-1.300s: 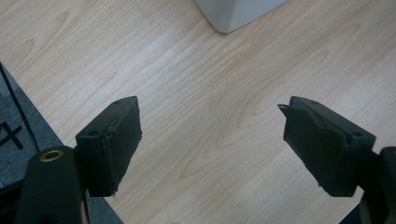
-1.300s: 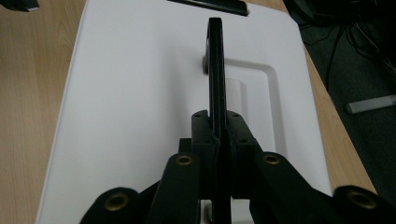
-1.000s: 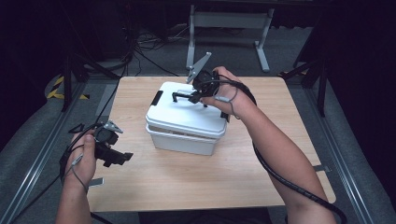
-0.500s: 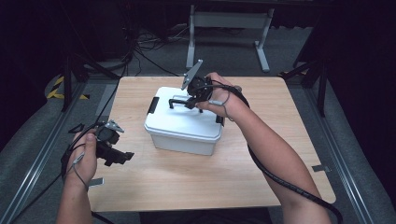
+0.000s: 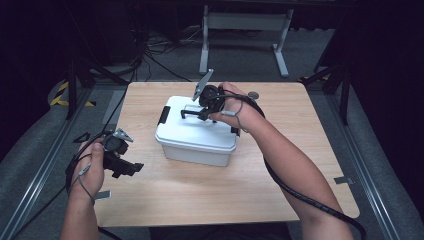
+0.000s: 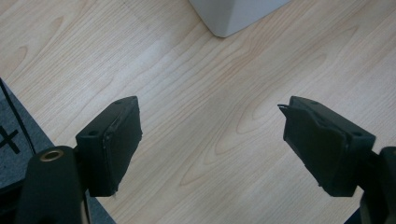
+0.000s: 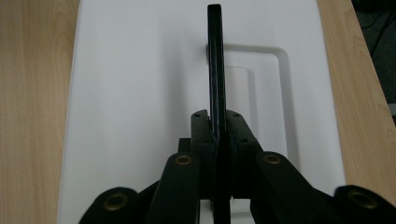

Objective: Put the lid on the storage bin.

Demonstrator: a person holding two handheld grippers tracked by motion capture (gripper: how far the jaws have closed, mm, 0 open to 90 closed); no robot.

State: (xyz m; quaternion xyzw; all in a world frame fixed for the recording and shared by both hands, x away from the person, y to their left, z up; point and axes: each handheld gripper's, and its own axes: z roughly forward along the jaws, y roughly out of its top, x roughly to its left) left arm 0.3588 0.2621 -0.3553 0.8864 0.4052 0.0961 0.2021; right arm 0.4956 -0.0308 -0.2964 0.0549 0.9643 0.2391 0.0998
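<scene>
The wooden desk (image 5: 300, 165) carries a white lidded box (image 5: 192, 137) near its middle. The box's black handle (image 7: 215, 56) stands raised above the lid, pinched between the jaws of the right claw (image 7: 215, 133), the right hand reaching over the box. The left claw (image 6: 210, 144) hovers spread over bare desk, left of the box.

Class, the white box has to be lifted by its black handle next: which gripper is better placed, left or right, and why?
Right. The right gripper is shut on the raised handle of the white box; the left gripper is open over bare table, apart from the box.
</scene>
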